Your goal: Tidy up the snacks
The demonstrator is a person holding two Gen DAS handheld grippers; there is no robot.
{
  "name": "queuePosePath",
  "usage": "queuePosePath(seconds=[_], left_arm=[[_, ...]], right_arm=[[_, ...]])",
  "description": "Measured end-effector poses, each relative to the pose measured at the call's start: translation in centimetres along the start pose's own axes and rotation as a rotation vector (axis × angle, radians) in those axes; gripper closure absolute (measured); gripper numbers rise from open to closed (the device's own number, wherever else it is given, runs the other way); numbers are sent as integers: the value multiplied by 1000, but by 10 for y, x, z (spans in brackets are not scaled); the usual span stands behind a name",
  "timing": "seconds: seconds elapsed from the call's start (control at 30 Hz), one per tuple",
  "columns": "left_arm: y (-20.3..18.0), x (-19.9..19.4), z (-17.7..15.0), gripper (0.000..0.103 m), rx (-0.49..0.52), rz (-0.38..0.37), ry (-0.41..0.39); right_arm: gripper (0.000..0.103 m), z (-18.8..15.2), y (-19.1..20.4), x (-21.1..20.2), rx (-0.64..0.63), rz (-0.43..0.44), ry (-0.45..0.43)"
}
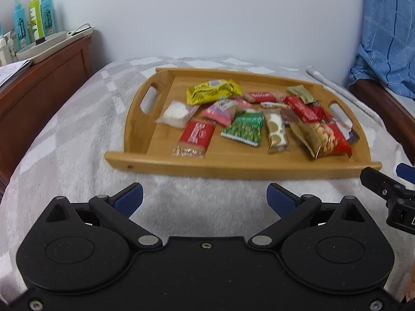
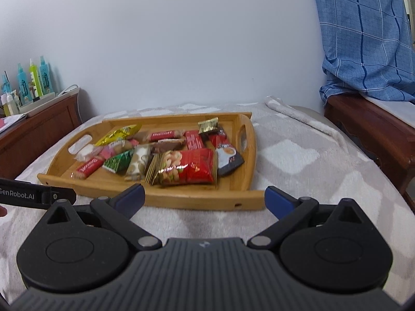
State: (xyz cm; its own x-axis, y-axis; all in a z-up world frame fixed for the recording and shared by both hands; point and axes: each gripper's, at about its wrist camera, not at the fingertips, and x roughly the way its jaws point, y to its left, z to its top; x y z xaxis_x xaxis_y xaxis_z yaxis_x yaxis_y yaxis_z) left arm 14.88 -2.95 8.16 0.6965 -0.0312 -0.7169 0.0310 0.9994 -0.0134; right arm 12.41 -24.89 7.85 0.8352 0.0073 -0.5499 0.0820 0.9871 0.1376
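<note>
— Snacks are lying heaped in the oval bamboo tray with cut-out handles (image 1: 129,129), which is sitting on the grey-and-white checked blanket (image 1: 77,155); are both grippers free?

— Yes; the left gripper (image 1: 205,198) is hovering near the tray's near rim with its blue-padded fingers (image 1: 129,199) spread wide and gripping nothing; the right gripper (image 2: 203,198) is doing the same, jaws released, its tips sitting just before the near rim at the tray's right corner.

— What is lying where?

— A yellow crinkled packet (image 1: 211,92) is resting at the far left of the pile; a clear wrapper holding a white sweet (image 1: 175,114) is lying just left of a pink packet (image 1: 219,110); a red-labelled biscuit bar in clear wrap (image 1: 194,137) is sitting nearest on the left; a green foil packet (image 1: 243,128) is lying beside a beige-and-white bar (image 1: 276,131); a large red-and-gold nut bag (image 2: 188,168) is occupying the near right, overlapping several smaller red packets behind it.

— And around the bed?

— Blue and green bottles (image 1: 32,18) are standing on a dark wooden cabinet (image 1: 46,83) at far left; a blue checked cloth (image 2: 363,39) is hanging at far right.
</note>
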Motion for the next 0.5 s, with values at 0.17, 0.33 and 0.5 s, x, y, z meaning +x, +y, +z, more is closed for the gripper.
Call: queuePosePath(seconds=[0.17, 0.33, 0.5], left_arm=[[3, 2, -16, 1, -12, 3, 27], [2, 4, -27, 1, -2, 15, 34], [2, 8, -33, 1, -4, 18, 42]], right_arm=[[0, -8, 3, -1, 2, -18, 17], [0, -15, 6, 0, 6, -29, 38], [0, -21, 15, 4, -31, -51, 63]])
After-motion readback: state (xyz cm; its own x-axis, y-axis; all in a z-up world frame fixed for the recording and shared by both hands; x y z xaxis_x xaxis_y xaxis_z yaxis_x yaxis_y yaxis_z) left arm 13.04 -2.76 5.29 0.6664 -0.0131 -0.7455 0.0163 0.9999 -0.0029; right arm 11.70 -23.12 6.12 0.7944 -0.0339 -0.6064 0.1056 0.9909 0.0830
